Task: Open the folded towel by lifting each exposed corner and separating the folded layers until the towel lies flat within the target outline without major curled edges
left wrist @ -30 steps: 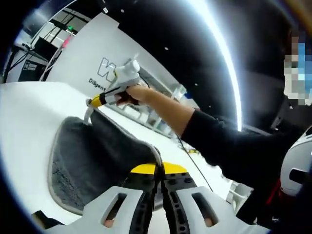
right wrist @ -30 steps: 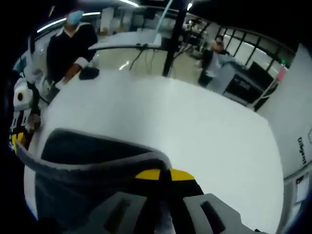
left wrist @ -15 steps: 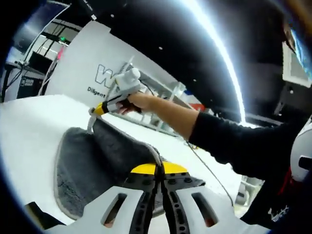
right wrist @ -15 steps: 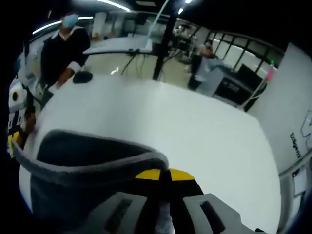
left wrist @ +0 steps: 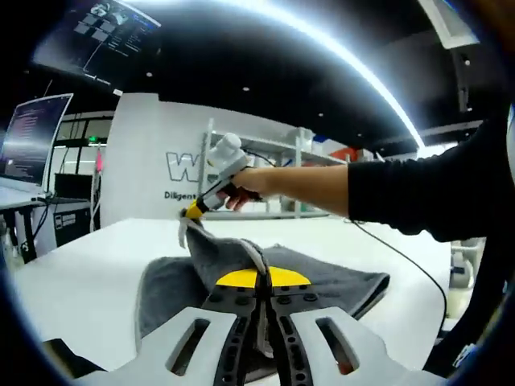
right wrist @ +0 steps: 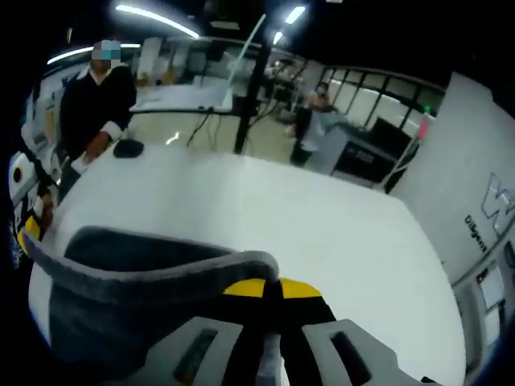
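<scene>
A dark grey towel [left wrist: 322,285] with a pale hem lies partly raised over the white table [left wrist: 88,273]. In the left gripper view my left gripper [left wrist: 261,283] is shut on the near towel edge, and my right gripper [left wrist: 191,215], held by a hand, pinches a far corner lifted off the table. In the right gripper view my right gripper [right wrist: 269,288] is shut on the towel's hem [right wrist: 145,269], which stretches left to my left gripper [right wrist: 30,229] at the frame's left edge. The towel [right wrist: 121,314] hangs between them.
The white table [right wrist: 282,209] spreads wide beyond the towel. A person in dark clothes [right wrist: 92,96] stands at its far end beside a black object [right wrist: 127,147]. Another person [right wrist: 318,121] and desks stand further back. A white panel with lettering [left wrist: 153,169] and shelves rise behind.
Both grippers keep their hold on the towel. The left gripper's view has levelled out, and the towel now lies lower and spreads further right across the table.
</scene>
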Demonstrator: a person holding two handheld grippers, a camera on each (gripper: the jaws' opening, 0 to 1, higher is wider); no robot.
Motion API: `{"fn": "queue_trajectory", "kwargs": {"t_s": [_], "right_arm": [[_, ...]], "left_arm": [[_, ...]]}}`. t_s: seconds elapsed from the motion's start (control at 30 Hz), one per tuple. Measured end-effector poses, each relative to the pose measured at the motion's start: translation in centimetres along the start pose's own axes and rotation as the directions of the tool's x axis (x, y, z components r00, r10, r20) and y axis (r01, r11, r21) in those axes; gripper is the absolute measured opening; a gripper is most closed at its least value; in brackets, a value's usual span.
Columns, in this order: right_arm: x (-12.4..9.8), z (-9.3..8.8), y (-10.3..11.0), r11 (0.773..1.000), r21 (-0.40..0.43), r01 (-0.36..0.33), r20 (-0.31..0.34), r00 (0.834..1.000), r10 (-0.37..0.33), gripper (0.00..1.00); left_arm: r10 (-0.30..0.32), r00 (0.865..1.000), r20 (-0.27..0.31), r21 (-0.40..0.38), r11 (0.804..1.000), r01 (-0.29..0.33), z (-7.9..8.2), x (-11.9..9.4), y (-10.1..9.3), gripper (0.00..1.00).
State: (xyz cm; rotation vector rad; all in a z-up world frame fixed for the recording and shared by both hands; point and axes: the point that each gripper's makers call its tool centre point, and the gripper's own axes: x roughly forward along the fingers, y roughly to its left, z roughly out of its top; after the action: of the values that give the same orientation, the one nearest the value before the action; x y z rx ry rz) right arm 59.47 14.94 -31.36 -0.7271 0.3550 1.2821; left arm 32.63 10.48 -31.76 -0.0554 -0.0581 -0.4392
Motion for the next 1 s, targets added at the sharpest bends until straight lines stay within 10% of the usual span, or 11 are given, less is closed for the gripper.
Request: {"fn": "queue_trajectory", "kwargs": {"t_s": [0.3,0.43,1.0], "right_arm": [[-2.0,-0.4,-0.4,0.999,0.023,0.031,0.039,0.999,-0.031,0.00],[-3.0,-0.5,-0.5,0.999,0.026,0.043,0.047,0.998,-0.044,0.00],[-8.5,-2.4,-2.4,0.992,0.031,0.126,0.053,0.990,-0.128,0.00]], "left_arm": [[-0.072,0.997,0.039,-0.042,0.996,0.073,1.1,0.8,-2.2,0.00],[-0.135,0.988,0.075,-0.283,0.947,0.151,1.7,0.9,-3.3,0.00],[-0.176,0.983,0.059,-0.174,0.967,0.184,2.2,2.0,-6.7,0.00]]}}
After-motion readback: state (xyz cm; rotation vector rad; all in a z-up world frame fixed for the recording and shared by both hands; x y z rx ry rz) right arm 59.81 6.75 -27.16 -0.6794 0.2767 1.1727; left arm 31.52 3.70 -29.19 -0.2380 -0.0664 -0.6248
